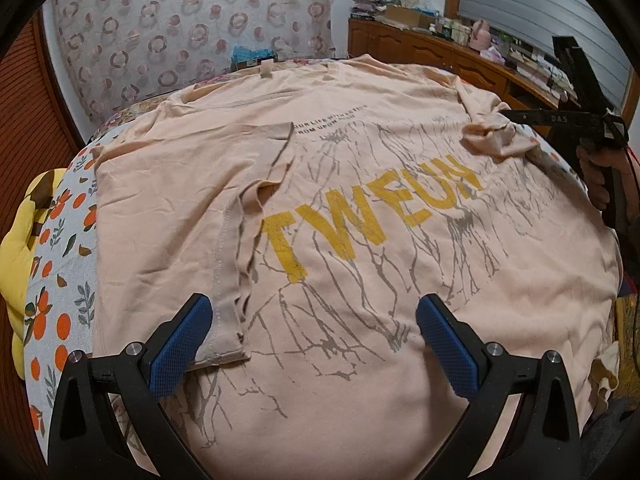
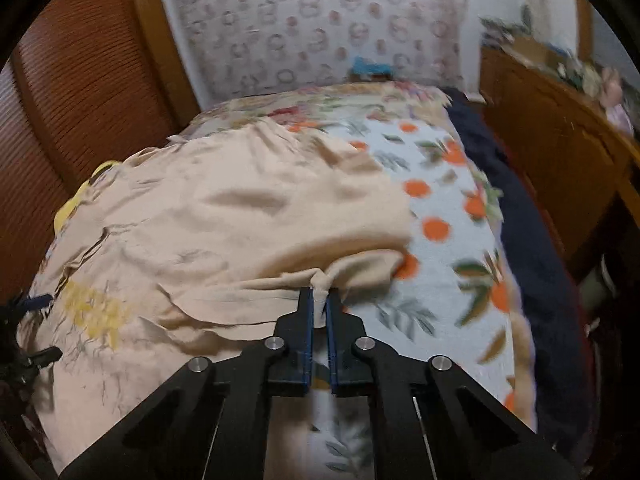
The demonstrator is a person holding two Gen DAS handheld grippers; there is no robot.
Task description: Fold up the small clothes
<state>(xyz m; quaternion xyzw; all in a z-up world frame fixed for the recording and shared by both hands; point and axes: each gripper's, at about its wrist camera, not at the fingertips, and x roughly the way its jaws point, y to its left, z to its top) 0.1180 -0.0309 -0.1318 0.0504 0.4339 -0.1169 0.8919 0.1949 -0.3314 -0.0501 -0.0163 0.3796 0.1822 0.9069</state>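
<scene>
A peach T-shirt (image 1: 360, 184) printed with yellow letters and grey branching lines lies spread, front up, across a bed covered by an orange-fruit patterned sheet (image 1: 60, 280). On the left, one sleeve (image 1: 244, 236) is folded inward over the chest, and the left hand-held gripper (image 1: 312, 320) hangs over the lower part of the shirt with its blue pads wide apart, holding nothing. On the right, the right hand-held gripper (image 2: 319, 294) has its jaws clamped on a bunched pinch of the other sleeve (image 2: 320, 280), beside the bare sheet. A wooden cabinet (image 1: 420, 48) stands beyond the bed.
</scene>
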